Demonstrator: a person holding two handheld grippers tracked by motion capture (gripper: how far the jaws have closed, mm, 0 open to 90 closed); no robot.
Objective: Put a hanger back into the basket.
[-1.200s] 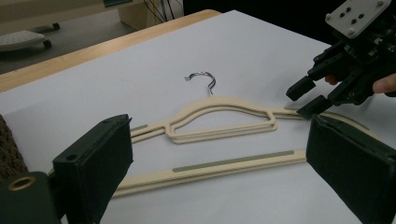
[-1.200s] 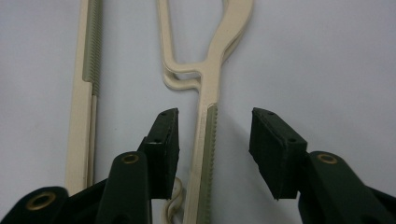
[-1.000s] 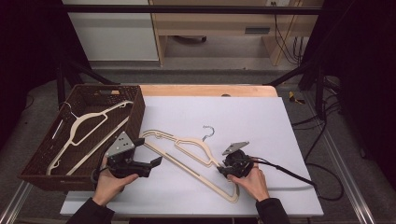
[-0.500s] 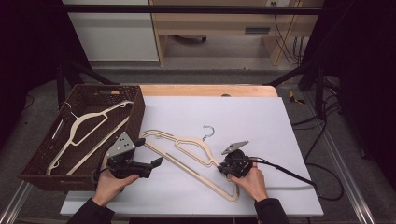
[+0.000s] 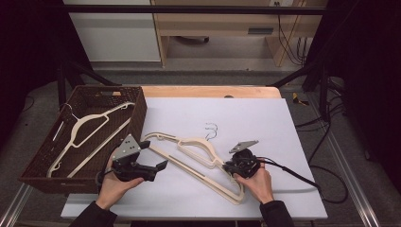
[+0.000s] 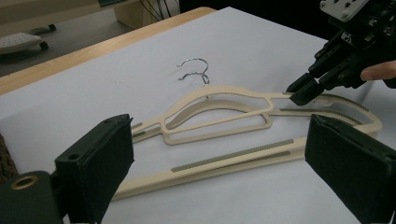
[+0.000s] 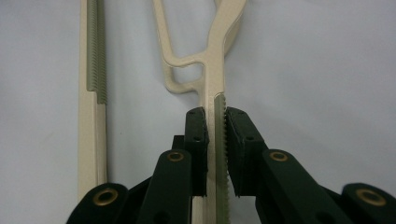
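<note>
Two cream plastic hangers (image 5: 196,150) lie overlapped on the white table, their wire hooks (image 5: 211,131) pointing away from me. My right gripper (image 5: 228,166) lies low at their right end. Its jaws have just been closing, and the pads now press on a ribbed shoulder arm of the hanger (image 7: 212,70) from both sides (image 7: 215,123). The left gripper (image 5: 158,168) hovers near the hangers' left end with jaws wide open and nothing between them (image 6: 219,156). In the left gripper view, the hangers (image 6: 219,116) lie ahead and the right gripper (image 6: 306,91) grips at the far right.
A dark wicker basket (image 5: 138,113) sits at the table's left edge with another cream hanger (image 5: 85,132) inside. A black cable (image 5: 293,175) trails right from the right gripper. A wooden strip (image 5: 213,91) borders the table's far edge.
</note>
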